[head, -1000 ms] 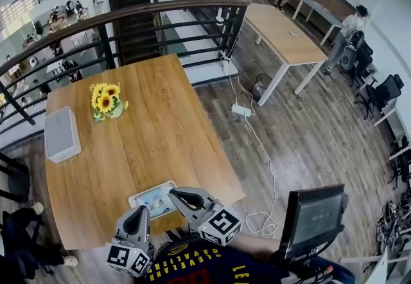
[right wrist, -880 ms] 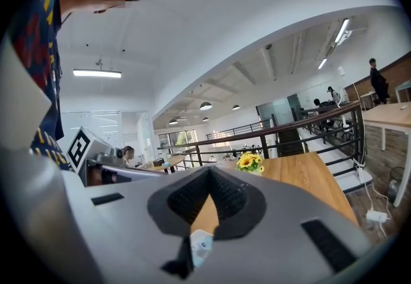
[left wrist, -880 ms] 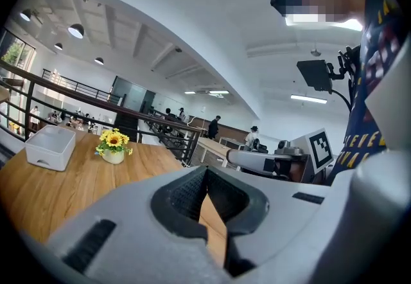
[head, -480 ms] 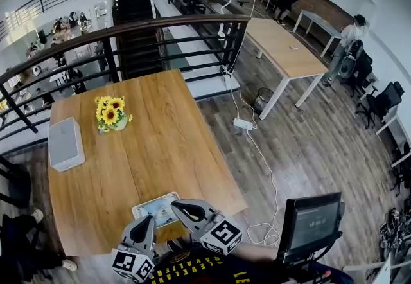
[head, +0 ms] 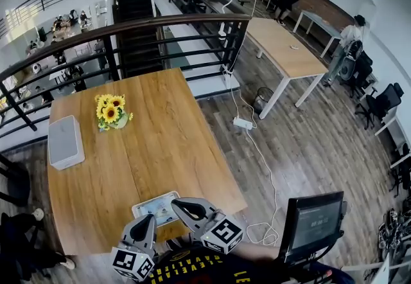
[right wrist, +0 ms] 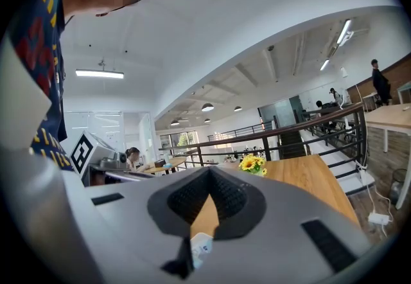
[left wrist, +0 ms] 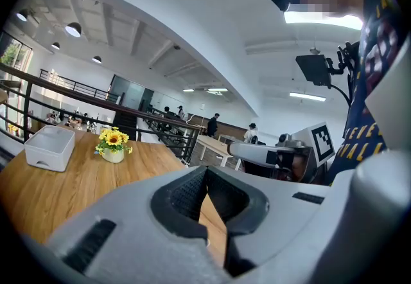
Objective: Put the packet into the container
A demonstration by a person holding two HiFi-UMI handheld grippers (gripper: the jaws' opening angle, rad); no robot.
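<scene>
The packet (head: 156,207), flat, white-edged with a printed face, lies near the front edge of the wooden table (head: 154,135); a corner of the packet (right wrist: 200,247) shows through the right gripper's jaw hollow. The container (head: 66,142) is a white rectangular box at the table's left side, seen as a tub (left wrist: 48,146) in the left gripper view. My left gripper (head: 145,219) hovers at the front edge just left of the packet, shut and empty. My right gripper (head: 176,203) points at the packet's right end, shut, holding nothing.
A vase of sunflowers (head: 110,111) stands beside the container at the back left. A dark railing (head: 128,26) runs behind the table. A monitor (head: 313,220) stands on the right, and a cable with a power strip (head: 242,124) trails over the floor.
The head view has shifted slightly, so the table sits a little lower in the picture. Both grippers and the packet keep their places relative to each other.
</scene>
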